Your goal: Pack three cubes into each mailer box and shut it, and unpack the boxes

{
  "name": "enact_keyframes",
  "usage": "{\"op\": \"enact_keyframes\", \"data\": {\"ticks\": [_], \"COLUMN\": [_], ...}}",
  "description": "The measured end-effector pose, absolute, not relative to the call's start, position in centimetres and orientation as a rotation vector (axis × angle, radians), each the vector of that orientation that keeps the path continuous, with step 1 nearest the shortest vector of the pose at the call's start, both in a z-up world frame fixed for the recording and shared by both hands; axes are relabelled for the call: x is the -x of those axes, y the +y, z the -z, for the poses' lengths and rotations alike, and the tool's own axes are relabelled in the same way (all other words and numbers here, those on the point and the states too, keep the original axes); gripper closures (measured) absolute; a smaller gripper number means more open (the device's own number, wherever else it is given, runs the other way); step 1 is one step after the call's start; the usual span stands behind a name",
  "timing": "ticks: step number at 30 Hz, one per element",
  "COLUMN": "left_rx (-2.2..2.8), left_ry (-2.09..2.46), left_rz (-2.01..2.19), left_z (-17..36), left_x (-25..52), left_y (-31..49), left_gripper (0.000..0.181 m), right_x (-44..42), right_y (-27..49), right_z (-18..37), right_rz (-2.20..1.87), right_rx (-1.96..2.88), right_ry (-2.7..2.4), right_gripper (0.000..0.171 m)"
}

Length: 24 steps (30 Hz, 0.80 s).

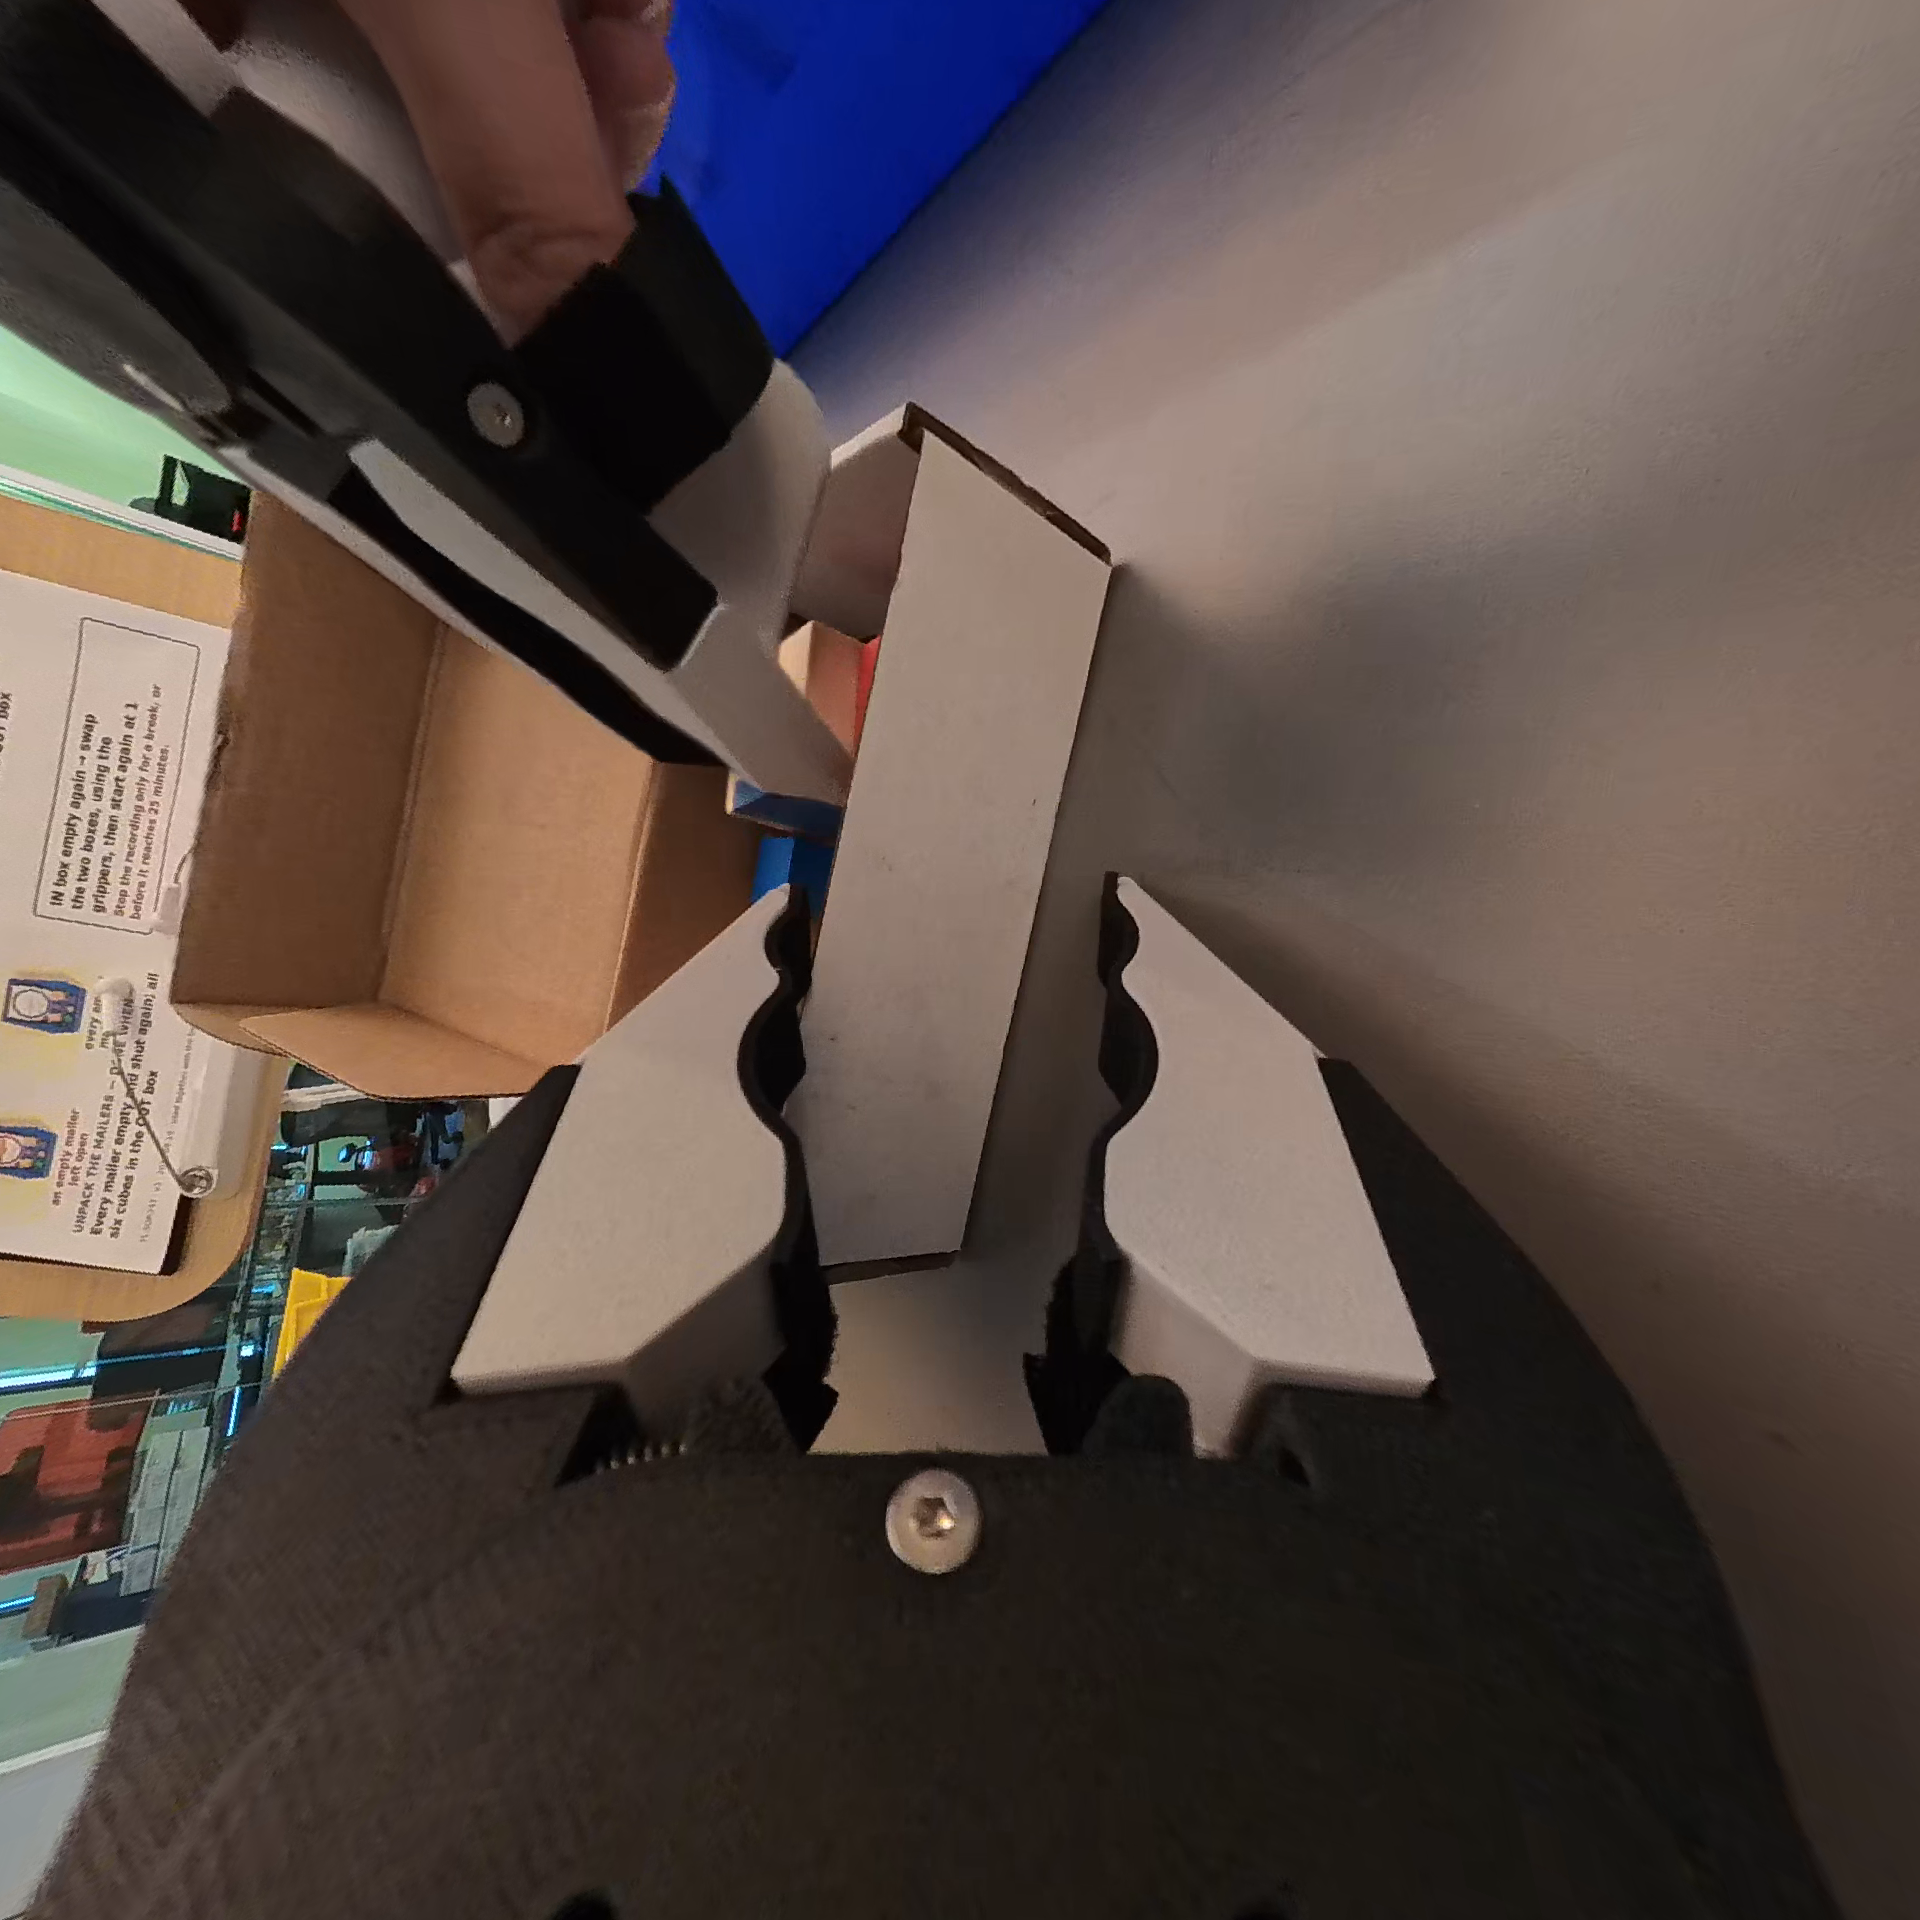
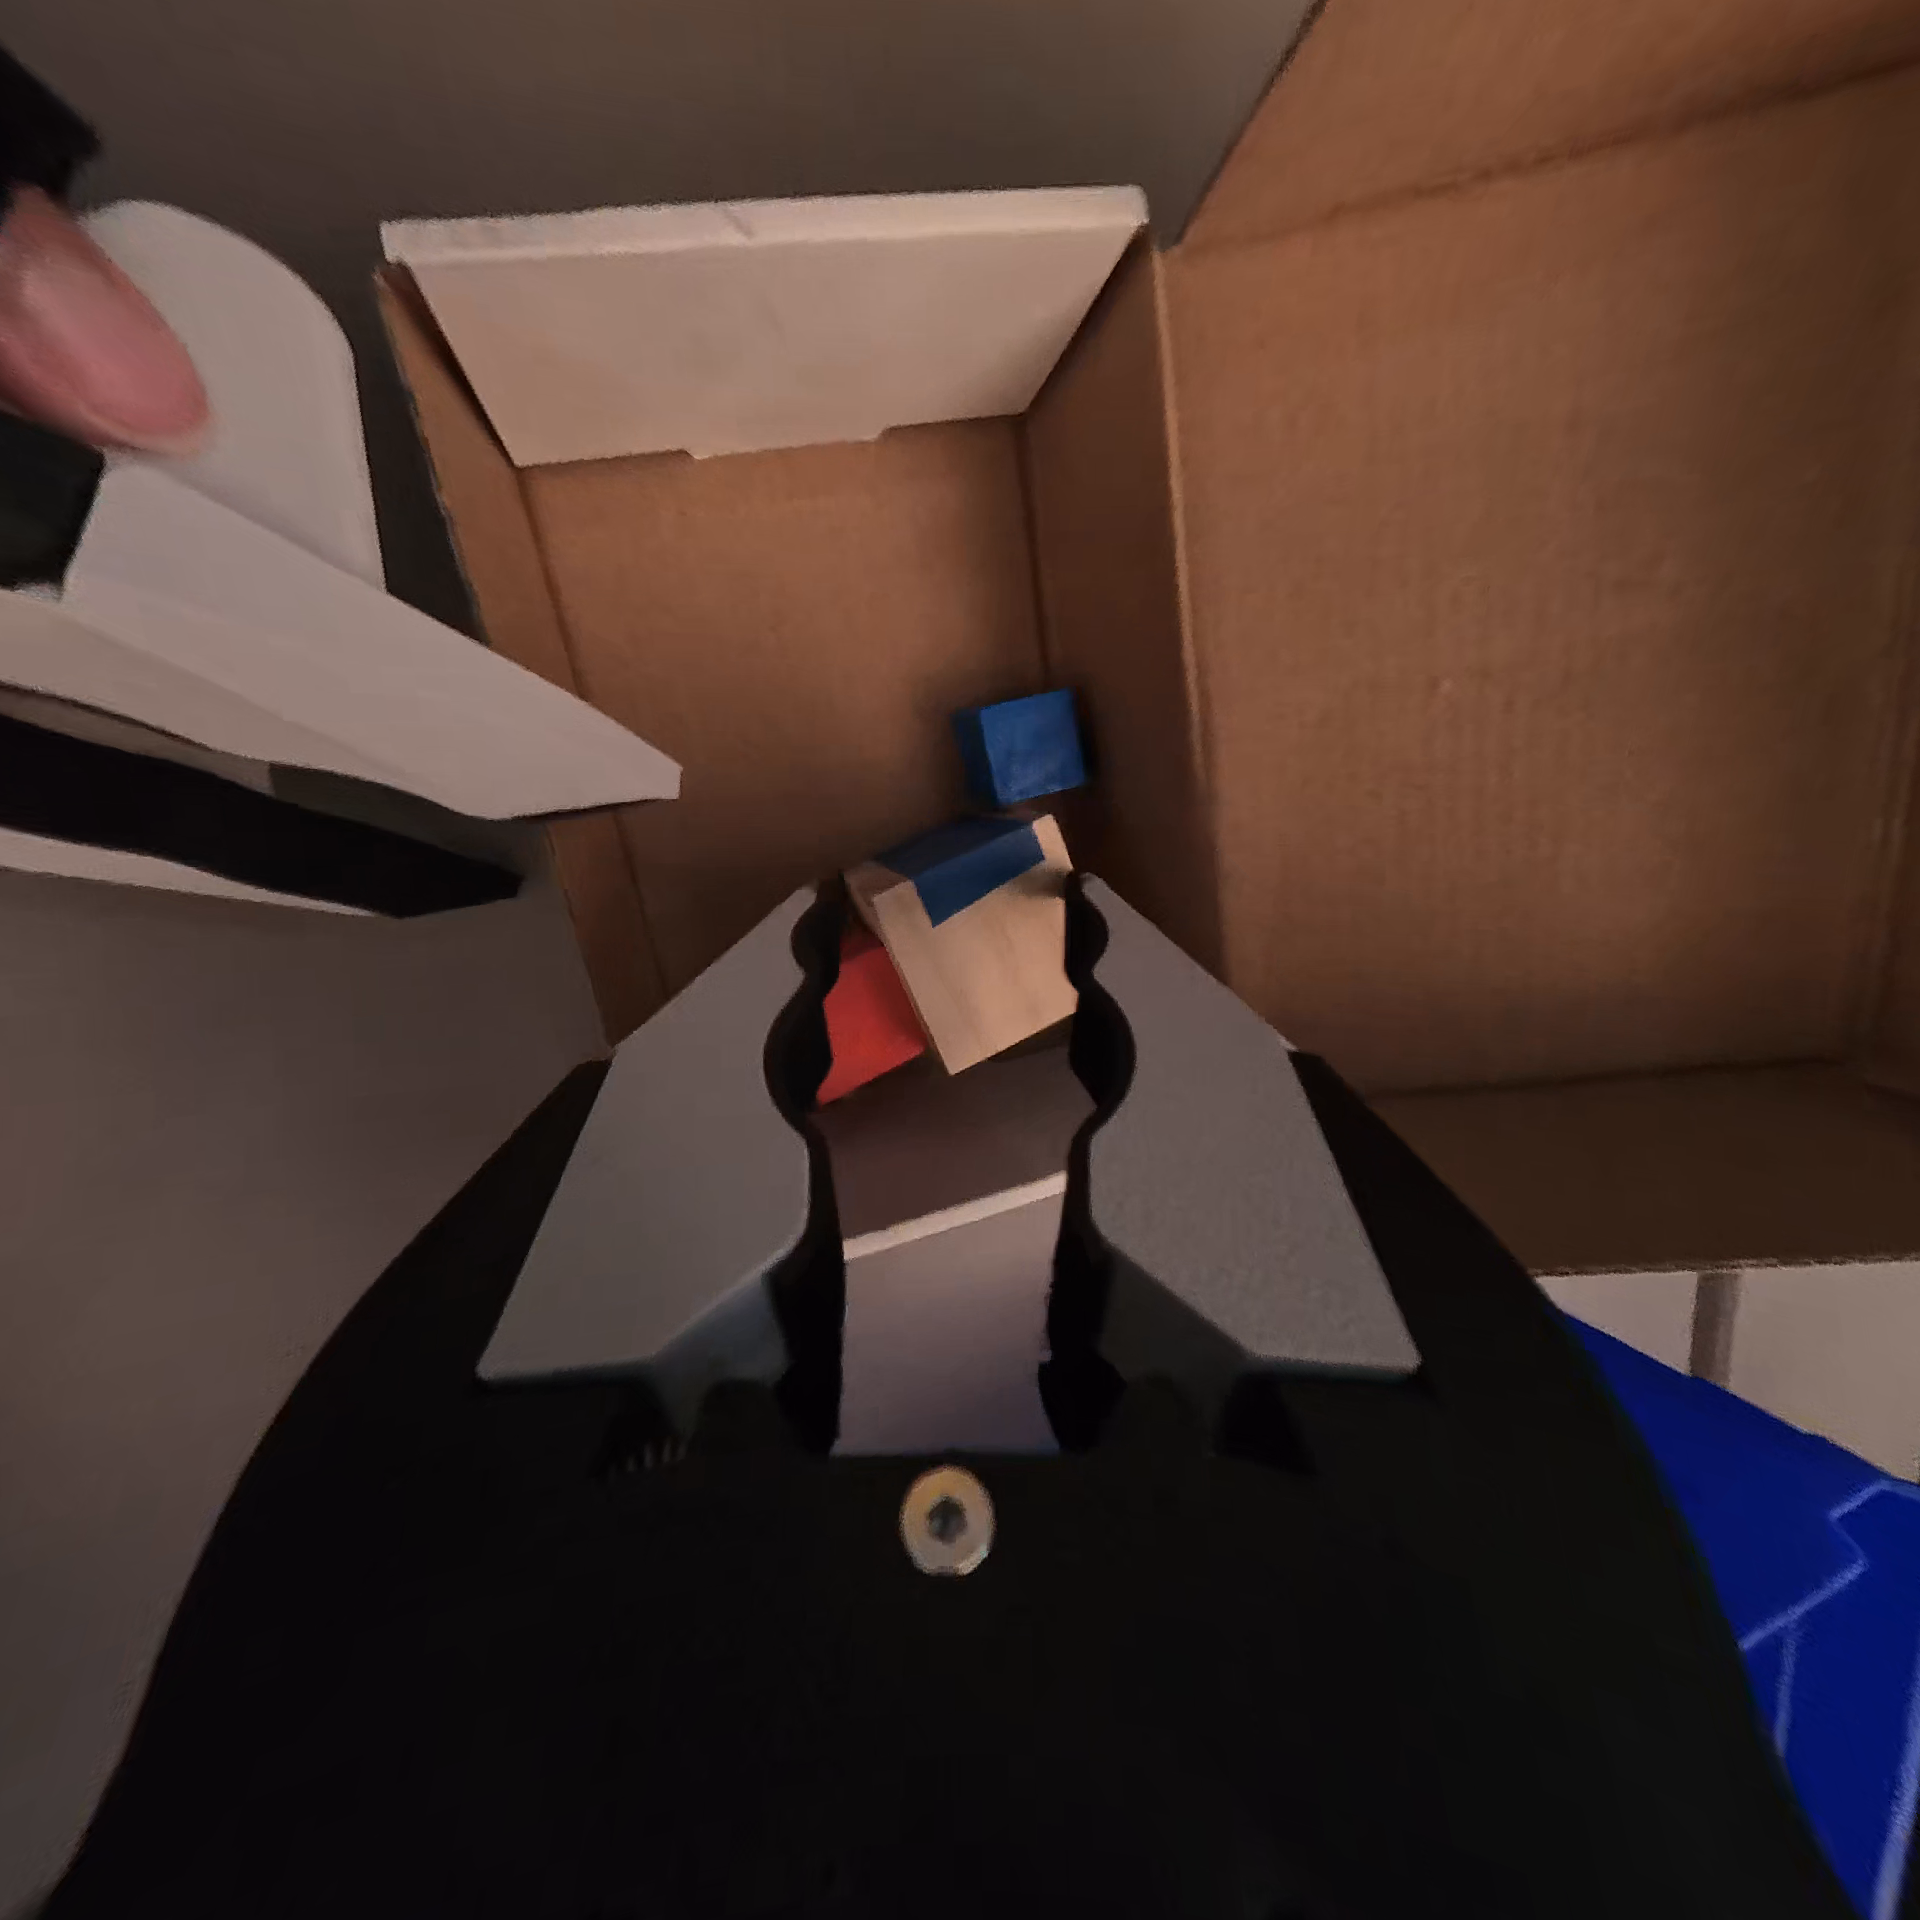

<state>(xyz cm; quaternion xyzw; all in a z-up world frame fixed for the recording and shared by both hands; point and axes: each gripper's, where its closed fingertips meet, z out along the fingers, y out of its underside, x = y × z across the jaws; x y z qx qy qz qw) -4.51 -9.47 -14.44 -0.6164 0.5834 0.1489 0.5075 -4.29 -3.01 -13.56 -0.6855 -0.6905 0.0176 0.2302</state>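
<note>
Grey table (image 1: 1507, 520) under my tools; white mailer box (image 1: 935, 883) sits on it, open brown cardboard box (image 1: 468, 831) just beside it.

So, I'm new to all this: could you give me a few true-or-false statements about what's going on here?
1. Three cubes lie in the mailer box. True.
2. All the cubes are red. False: there is one red cube, one blue cube and one wooden cube with blue tape.
3. The mailer box is shut. False: it is open, and the cubes are in plain view.
4. The left gripper has a white panel of the mailer between its open fingers. True.
5. The right gripper is clamped on the blue cube. False: it is open, and the blue cube lies beyond its fingertips.
</note>
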Motion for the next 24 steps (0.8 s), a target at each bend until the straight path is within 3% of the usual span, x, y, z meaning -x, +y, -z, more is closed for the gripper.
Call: {"op": "enact_keyframes", "data": {"ticks": [5, 15, 24], "left_rx": [1.485, 1.48, 1.476], "left_ry": [1.406, 1.409, 1.412], "left_rz": [-0.36, -0.369, -0.374], "left_z": [14.4, 14.5, 14.5], "left_x": [4.5, 4.6, 4.6], "left_y": [-9.5, -9.5, -9.4], "left_gripper": [0.127, 0.127, 0.127], "right_x": [4.1, 4.0, 3.4], "right_y": [-2.4, -1.7, -1.6], "right_z": [13.8, 13.4, 14.5], "right_rz": [-0.035, -0.042, -0.001], "right_rx": [1.83, 1.877, 1.872], "right_ry": [-2.013, -2.112, -2.163], "right_gripper": [0.115, 0.128, 0.122]}}
